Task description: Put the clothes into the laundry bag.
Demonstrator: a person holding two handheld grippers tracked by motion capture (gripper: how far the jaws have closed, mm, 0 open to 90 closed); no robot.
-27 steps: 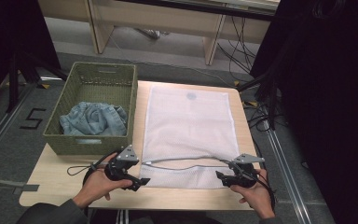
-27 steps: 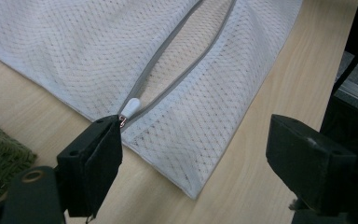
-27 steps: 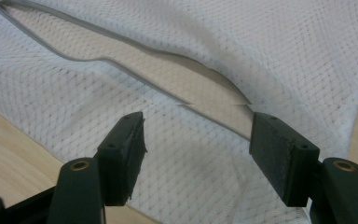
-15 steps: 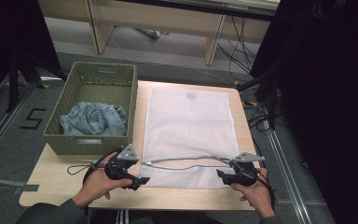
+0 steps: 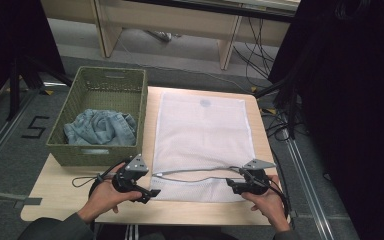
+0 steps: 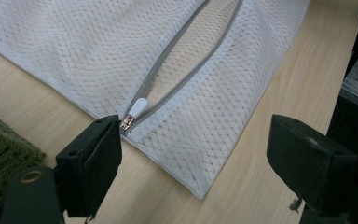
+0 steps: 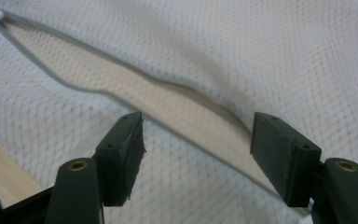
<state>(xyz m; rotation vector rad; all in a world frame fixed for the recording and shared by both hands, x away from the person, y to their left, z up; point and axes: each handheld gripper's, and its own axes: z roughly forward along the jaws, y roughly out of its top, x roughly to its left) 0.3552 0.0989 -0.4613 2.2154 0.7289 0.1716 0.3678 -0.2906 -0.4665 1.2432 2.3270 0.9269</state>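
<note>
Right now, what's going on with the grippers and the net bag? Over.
Left hand-held gripper open, by the white zipper pull. Right hand-held gripper open over the zipper gap. White mesh laundry bag flat, unzipped. Nothing in the way.

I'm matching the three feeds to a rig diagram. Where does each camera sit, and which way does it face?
High view: above the person's side, looking forward and down on table, mesh laundry bag, basket; both hands show.
Left gripper view: on the left gripper, facing the zipper pull; open jaws show.
Right gripper view: on the right gripper, facing the zipper opening; open jaws show.
Shared: the bag's open zipper.
</note>
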